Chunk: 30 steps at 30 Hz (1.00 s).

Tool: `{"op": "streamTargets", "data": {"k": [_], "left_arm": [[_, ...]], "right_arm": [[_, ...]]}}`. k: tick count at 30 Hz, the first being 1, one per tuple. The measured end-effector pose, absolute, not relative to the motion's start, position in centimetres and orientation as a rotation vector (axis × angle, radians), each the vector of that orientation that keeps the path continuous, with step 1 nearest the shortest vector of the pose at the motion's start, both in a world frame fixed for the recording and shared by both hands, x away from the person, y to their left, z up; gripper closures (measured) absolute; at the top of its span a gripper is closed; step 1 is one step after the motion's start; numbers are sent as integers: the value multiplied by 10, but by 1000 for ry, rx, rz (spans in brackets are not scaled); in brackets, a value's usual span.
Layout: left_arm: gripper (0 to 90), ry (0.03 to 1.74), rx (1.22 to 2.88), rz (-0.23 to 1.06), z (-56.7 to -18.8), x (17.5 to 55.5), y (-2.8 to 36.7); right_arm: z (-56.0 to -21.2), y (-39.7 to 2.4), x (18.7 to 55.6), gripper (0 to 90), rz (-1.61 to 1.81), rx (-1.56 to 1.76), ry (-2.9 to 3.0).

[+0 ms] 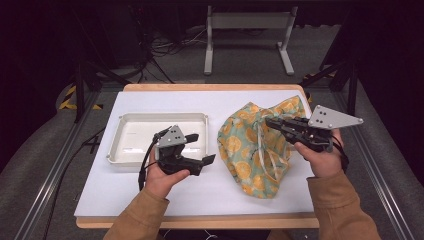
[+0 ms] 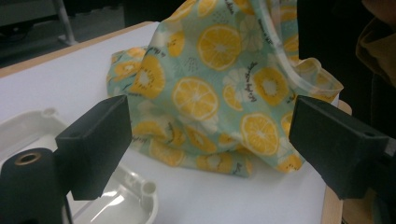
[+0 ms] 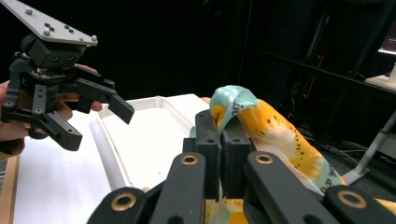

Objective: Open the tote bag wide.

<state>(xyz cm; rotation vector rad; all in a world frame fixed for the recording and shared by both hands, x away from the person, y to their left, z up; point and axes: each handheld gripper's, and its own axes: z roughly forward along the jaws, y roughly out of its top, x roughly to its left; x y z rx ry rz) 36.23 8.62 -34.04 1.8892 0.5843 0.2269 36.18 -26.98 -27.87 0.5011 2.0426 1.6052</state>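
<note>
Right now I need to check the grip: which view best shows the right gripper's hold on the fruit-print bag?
The right gripper view: its jaws pinch the fruit-print bag shut. The high view shows the right gripper at the bag's top; the left gripper view shows the bag's side.

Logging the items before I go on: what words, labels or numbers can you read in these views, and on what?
Fruit-print cloth bag: small dark script repeats on the white flowers, too blurred to read.
The bag's edge, pinched in the right gripper: dark lettering, too blurred to read.
White tray: no text visible.
Left gripper, its jaws open: no readable marking.
</note>
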Motion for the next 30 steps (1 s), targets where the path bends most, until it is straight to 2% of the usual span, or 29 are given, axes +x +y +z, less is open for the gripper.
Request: {"op": "streamTargets", "data": {"k": [21,30], "left_arm": [[103,525,1870,170,-316,378,20],[76,529,1872,125,-318,387,-3]], "right_arm": [[-278,-269,362,876,1610,494,2042],[-278,-270,362,876,1612,496,2037]]}}
